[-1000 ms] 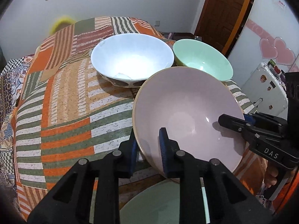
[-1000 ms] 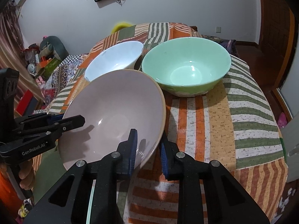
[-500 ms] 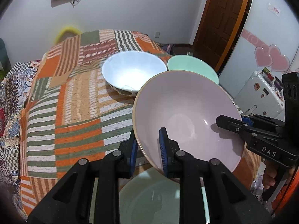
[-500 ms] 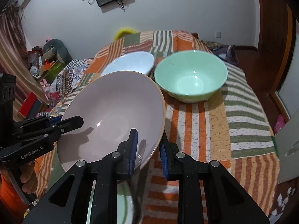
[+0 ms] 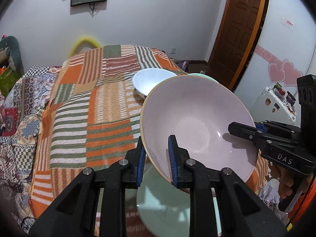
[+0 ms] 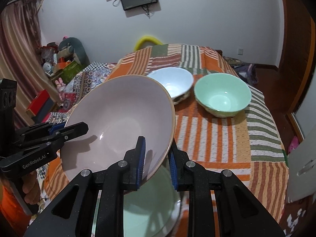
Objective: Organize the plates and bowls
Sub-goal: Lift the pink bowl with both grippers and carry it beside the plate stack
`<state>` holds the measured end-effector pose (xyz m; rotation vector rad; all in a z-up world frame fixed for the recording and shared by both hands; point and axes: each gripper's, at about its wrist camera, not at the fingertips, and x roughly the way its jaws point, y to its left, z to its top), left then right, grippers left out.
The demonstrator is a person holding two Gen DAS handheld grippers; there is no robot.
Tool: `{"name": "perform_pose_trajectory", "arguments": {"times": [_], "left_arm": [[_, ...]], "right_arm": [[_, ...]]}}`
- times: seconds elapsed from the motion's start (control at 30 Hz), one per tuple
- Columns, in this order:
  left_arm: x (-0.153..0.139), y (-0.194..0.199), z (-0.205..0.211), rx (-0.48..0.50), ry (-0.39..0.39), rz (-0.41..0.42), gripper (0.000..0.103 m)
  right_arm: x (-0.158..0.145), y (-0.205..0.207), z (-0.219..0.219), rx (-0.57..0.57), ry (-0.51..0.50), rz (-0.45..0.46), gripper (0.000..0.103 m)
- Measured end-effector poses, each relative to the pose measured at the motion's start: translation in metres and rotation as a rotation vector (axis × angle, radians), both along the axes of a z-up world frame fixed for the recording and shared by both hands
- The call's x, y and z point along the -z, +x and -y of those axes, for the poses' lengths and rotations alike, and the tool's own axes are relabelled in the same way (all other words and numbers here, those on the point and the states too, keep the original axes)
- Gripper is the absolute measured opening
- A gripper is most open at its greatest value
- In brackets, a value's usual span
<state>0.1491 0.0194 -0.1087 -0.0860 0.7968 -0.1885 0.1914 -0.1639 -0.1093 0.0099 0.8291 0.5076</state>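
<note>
Striped tabletop (image 6: 215, 138): you clamp the pink bowl (image 5: 197, 122) rim with both tools, left tool (image 5: 156, 158) and right tool (image 6: 156, 158), above a green plate (image 6: 150, 213). White bowl (image 6: 173, 81) and green bowl (image 6: 223, 94) wait unstacked.

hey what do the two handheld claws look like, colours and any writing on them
Both are matte black plastic with silver pins and blue ribbed pads. The left claw reads "GenRobot.AI" on its side, the right claw "DAS". Each has a black boxy block on top. Orange clothing shows behind the handles.

Left view: looks down past its gripper (image 5: 156, 158), close to the pink bowl (image 5: 197, 122).
Right view: same pink bowl (image 6: 118, 122), from the other side.
</note>
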Motion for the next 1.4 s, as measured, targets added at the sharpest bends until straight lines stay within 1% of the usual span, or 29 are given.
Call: {"name": "perform_pose_trajectory", "arguments": {"times": [0.27, 0.53, 0.77, 0.97, 1.23, 1.33, 1.4], "left_arm": [[-0.005, -0.042, -0.034, -0.064, 0.003, 0.013, 0.022], [0.002, -0.077, -0.072, -0.15, 0.002, -0.007, 0.022], [0.022, -0.098, -0.105, -0.235, -0.022, -0.046, 0.022], [0.043, -0.107, -0.125, -0.282, -0.032, -0.091, 0.022], [0.071, -0.107, -0.143, -0.313, -0.04, -0.15, 0.022], [0.081, -0.106, -0.15, -0.322, -0.048, -0.168, 0.022], [0.09, -0.105, -0.155, -0.323, -0.066, -0.183, 0.022]], "right_arm": [[-0.001, -0.018, -0.034, -0.075, 0.004, 0.007, 0.02], [0.008, -0.032, -0.073, -0.159, 0.011, -0.008, 0.02], [0.025, -0.037, -0.11, -0.237, 0.003, -0.043, 0.02], [0.041, -0.04, -0.135, -0.286, -0.026, -0.076, 0.02], [0.071, -0.039, -0.159, -0.328, -0.087, -0.139, 0.02], [0.078, -0.037, -0.163, -0.342, -0.09, -0.171, 0.02], [0.085, -0.035, -0.168, -0.35, -0.094, -0.2, 0.02]]}}
